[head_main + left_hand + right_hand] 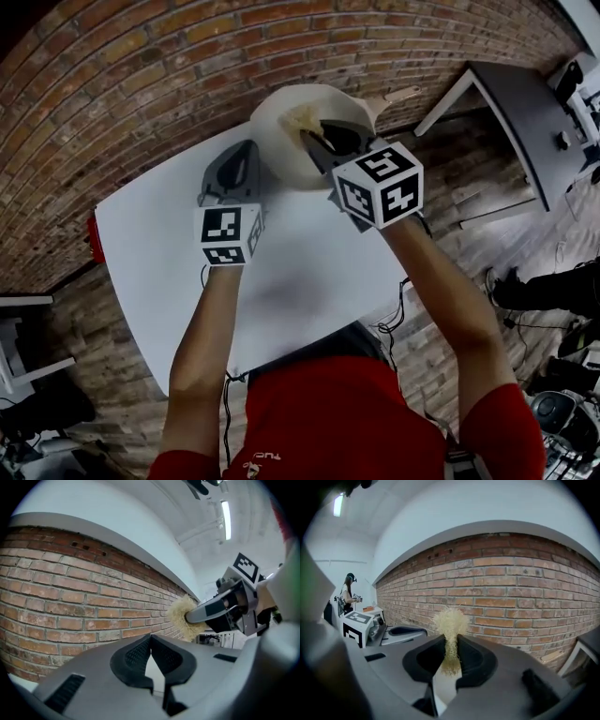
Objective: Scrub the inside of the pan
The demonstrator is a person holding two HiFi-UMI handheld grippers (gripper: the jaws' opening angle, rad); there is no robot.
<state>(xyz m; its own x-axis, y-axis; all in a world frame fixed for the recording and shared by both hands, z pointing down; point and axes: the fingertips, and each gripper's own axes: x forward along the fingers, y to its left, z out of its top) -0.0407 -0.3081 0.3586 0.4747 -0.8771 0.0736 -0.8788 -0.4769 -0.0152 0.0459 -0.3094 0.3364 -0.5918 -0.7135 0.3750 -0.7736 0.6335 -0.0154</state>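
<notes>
While the right gripper [451,641] is clenching a straw-coloured scrubber [451,619] between its jaws, the tuft is pointing toward the brick wall [520,597] rather than pressing on anything its own view shows. Seen from the head view, the pan [274,141] is sitting at the far edge of the white table [300,272], and the right gripper is hovering over its inside. The left gripper [151,638] is hanging just beside the pan's left rim, its jaws closed together on nothing. A brownish smear [300,116] is showing inside the pan, so the scrubbing is probably barely under way. The tool is in hand and over the pan, but the work of rubbing that stain out is looking mostly undone.
</notes>
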